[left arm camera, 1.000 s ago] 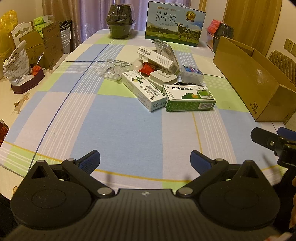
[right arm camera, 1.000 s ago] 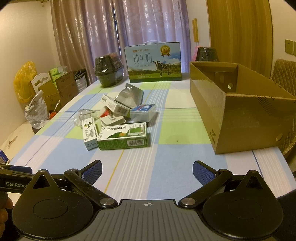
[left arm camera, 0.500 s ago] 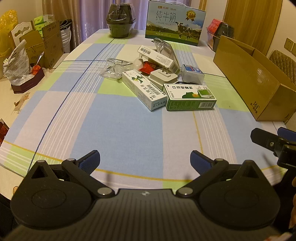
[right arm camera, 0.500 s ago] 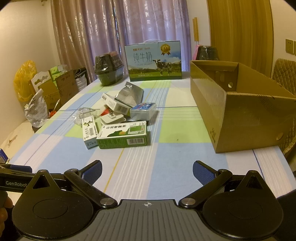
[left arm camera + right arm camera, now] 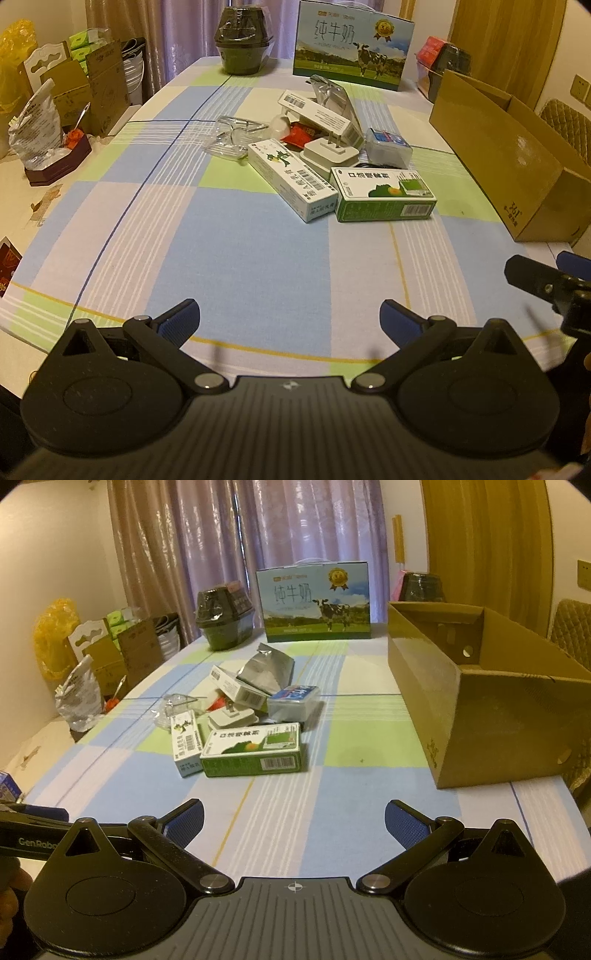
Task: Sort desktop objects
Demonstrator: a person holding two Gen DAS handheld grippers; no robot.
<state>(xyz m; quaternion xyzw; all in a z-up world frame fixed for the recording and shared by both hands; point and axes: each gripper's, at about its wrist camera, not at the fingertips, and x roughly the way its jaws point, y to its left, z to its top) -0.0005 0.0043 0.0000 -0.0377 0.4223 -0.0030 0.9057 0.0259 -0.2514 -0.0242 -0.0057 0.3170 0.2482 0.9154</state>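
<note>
A table covered by a checked cloth [image 5: 240, 251] is seen before purple curtains [image 5: 258, 535], with the clutter of small boxes [image 5: 255, 755] heaped at its middle. The open cardboard box [image 5: 491, 716] is set at the right edge, its inside mostly hidden. Both the left gripper [image 5: 290, 321] and the right gripper [image 5: 293, 821] are held spread wide and empty above the near edge.
</note>
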